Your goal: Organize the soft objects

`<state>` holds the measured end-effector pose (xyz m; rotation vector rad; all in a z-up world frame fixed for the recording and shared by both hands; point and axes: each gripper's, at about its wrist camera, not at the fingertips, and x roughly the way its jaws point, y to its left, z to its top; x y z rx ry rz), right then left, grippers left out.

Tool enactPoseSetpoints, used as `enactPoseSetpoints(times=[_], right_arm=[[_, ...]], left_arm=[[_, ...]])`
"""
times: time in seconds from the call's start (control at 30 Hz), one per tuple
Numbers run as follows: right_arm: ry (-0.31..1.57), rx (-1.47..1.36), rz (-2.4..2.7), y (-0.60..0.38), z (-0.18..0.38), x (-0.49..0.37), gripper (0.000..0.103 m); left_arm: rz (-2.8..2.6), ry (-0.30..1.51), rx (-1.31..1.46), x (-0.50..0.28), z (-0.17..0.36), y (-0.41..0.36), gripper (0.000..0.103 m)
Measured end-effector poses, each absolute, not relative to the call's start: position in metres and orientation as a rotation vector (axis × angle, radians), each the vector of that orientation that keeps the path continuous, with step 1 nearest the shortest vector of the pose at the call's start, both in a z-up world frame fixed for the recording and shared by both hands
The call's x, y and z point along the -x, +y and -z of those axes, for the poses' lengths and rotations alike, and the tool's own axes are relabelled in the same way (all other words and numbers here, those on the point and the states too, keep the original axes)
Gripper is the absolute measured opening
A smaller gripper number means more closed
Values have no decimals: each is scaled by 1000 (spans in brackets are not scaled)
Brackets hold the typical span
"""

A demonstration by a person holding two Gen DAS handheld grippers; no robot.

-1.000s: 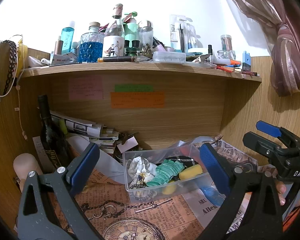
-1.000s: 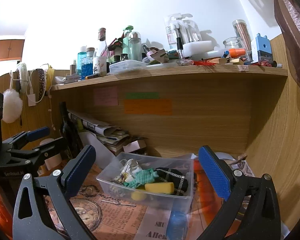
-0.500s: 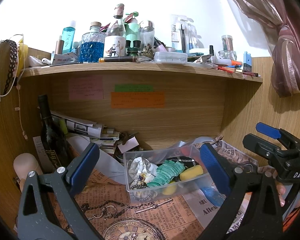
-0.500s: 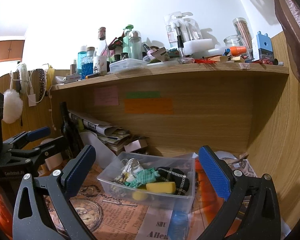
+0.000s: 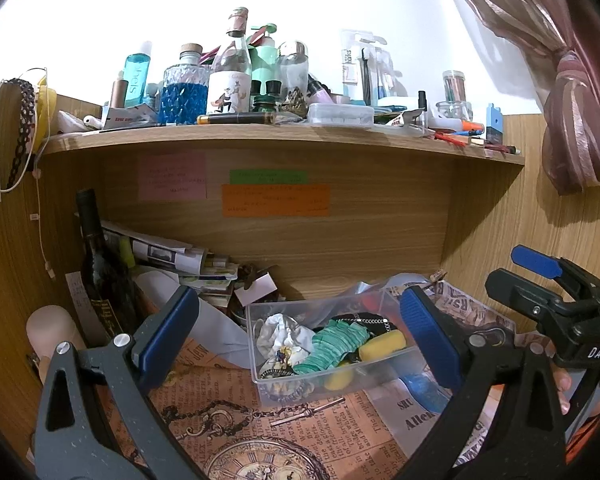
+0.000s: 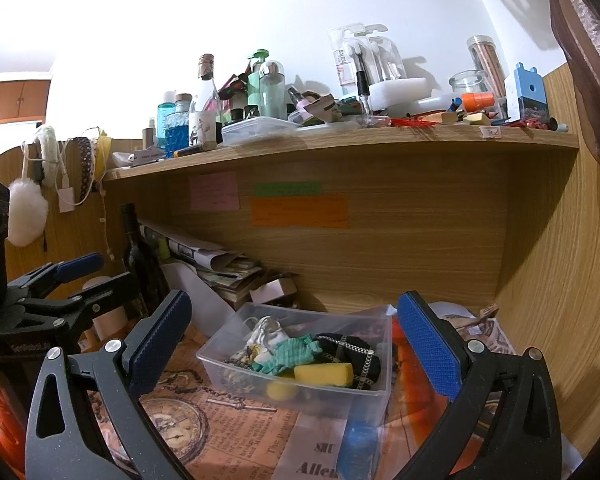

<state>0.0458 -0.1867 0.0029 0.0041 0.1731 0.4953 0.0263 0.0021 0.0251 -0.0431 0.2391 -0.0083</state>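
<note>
Clear plastic is forming the storage bin (image 5: 332, 376) that is sitting on the newspaper-covered worktop (image 5: 300, 432), straight ahead of the left tool (image 5: 300, 332), whose blue-padded jaws are gaping wide with nothing between them. Ahead of the equally wide, empty right tool (image 6: 296, 340), a yellow sponge (image 6: 324, 374), green ruffled cloth (image 6: 290, 356) and black chain-strapped pouch (image 6: 352, 354) are lying inside it.

Soft items (image 5: 342, 344) heaped in clear bin (image 5: 256, 364)
</note>
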Motion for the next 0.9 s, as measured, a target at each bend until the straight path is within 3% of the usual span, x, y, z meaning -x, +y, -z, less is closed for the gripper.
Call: enactPoseSetpoints(times=[0.9], right_arm=[[202, -2, -496, -181, 2, -50, 103]], left_arm=[[30, 264, 68, -32, -19, 6, 102]])
